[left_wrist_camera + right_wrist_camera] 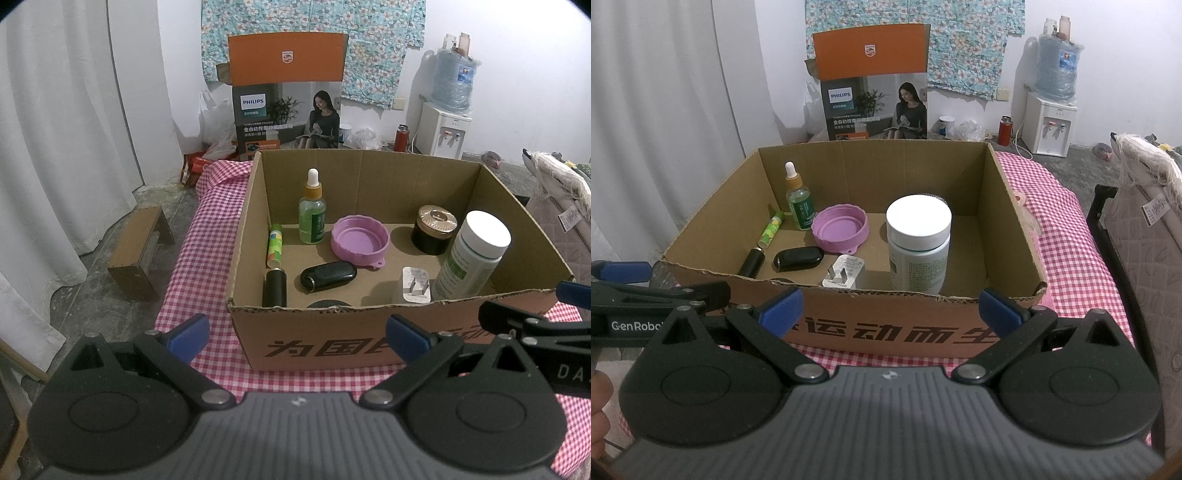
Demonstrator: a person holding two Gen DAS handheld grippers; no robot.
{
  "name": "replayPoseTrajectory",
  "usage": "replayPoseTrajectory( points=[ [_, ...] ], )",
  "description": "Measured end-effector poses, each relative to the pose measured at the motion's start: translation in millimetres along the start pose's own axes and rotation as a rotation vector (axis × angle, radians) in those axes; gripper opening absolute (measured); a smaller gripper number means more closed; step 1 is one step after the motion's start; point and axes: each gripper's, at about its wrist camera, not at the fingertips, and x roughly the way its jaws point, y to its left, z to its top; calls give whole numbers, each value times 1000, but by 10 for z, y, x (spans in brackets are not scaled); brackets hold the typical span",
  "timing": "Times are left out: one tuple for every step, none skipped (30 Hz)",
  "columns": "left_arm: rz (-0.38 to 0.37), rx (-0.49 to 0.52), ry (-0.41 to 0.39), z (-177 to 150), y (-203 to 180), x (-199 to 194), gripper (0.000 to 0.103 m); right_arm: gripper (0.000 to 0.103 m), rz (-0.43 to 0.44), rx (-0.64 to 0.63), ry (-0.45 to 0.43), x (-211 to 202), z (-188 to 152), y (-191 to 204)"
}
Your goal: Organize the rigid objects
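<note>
An open cardboard box (369,332) (905,321) stands on a red-checked cloth. Inside stand a green dropper bottle (313,210) (800,201), a white-capped bottle (472,254) (919,243) and a black jar with a gold lid (435,229). A purple lid (360,242) (840,229), a black key fob (328,276) (798,258), a white plug (413,286) (844,277), a green tube (275,245) (771,229) and a black tube (274,288) (751,263) lie on its floor. My left gripper (297,334) and right gripper (890,308) are both open and empty, just before the box's near wall.
A Philips carton (288,96) stands behind the box. A wooden stool (142,247) sits on the floor at left, white curtains beyond it. A water dispenser (447,125) and a red flask (402,138) are at the back right. A quilted chair (1145,258) is at right.
</note>
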Motion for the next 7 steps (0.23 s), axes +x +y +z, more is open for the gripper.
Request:
replayPoseTrajectory(
  points=[
    [0,0,0,0,0,0,102,102,0,1,0,1,1,2],
    [-1,1,0,-1,4,0,102,102,0,0,0,0,0,0],
    [0,1,0,-1,0,0,102,102,0,1,0,1,2,4],
    [1,0,0,0,-3,-1,102,102,0,0,0,1,2,1],
    [1,1,0,0,-1,-1,102,102,0,0,0,0,0,0],
    [1,1,0,-1,1,-1,102,102,0,0,0,0,1,-1],
    [0,0,0,0,-3,-1,102,102,0,0,0,0,2,1]
  ],
)
